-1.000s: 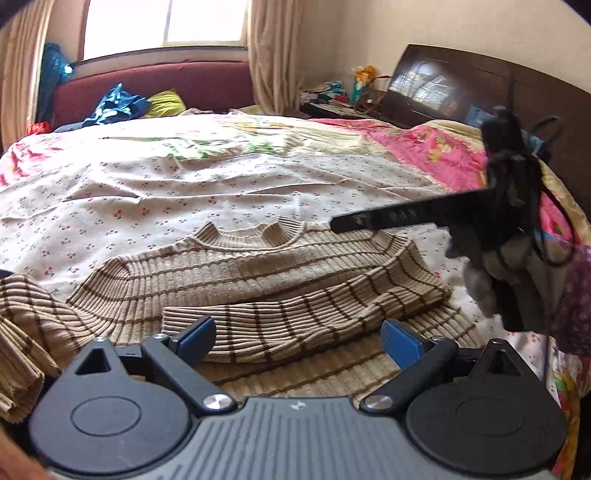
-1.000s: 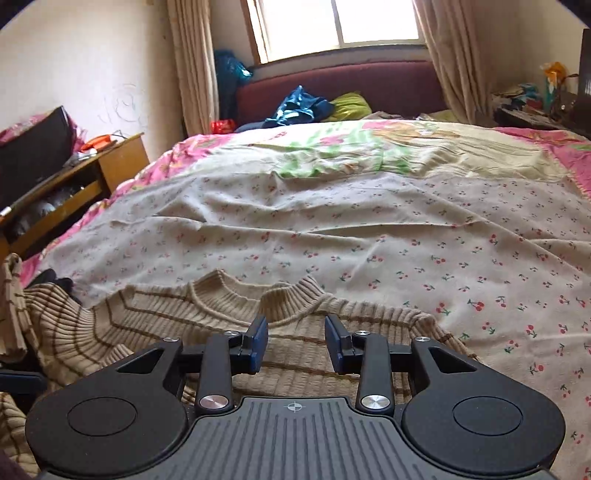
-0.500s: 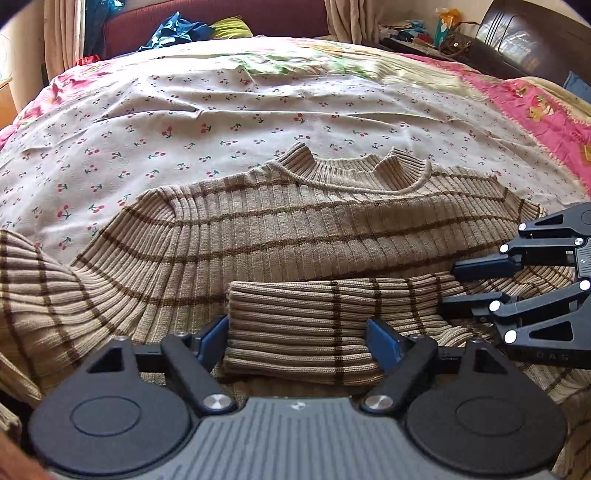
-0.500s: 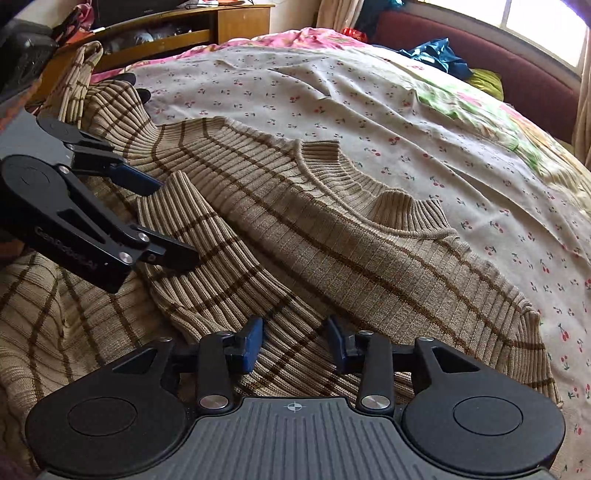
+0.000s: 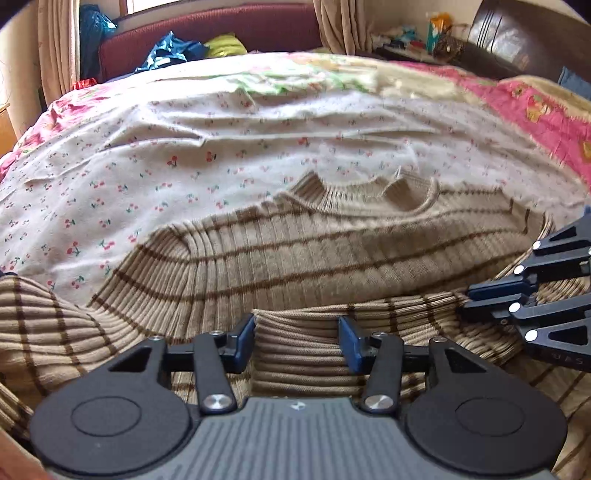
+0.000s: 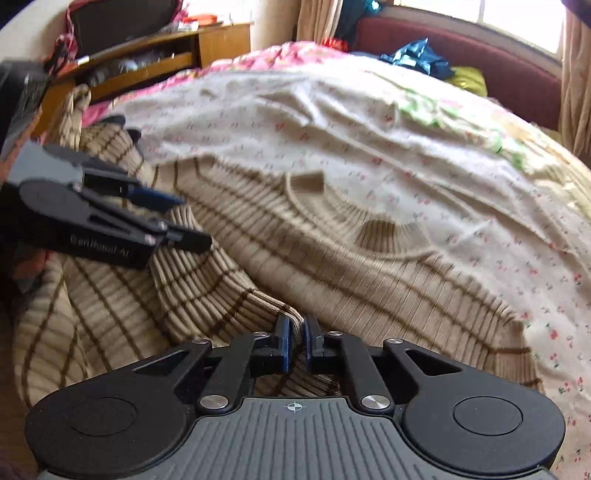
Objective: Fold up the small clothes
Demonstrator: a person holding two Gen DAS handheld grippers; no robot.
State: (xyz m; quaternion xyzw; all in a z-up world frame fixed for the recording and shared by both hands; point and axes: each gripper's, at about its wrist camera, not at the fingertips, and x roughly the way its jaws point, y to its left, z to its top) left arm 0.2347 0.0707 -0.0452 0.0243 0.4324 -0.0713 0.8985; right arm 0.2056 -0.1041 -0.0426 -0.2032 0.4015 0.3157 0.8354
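The bed point(image 5: 207, 122), under its cherry-print sheet point(image 5: 155, 173), carries the whole job. On it my striped ribbed sweater point(image 5: 303, 254) lies flat, collar away from me, with one sleeve point(image 5: 317, 328) folded across its lower body.

My left gripper point(image 5: 297, 341) stands wide open, its blue pads either side of that sleeve's cuff end and gripping nothing. My right gripper point(image 6: 294, 341) is nearly closed and pinches a fold of the sleeve at its other end.

The risk, as I judge it: the knit is soft and stretchy, so pulling with only one end held could drag the sleeve askew or bunch the body beneath. If the left closes too deep, it may catch both layers.

More of the knit is heaped at my left, hanging off the bed's edge. A wooden desk point(image 6: 147, 55) and maroon window seat point(image 5: 207, 33) stand well apart, blocking nothing.
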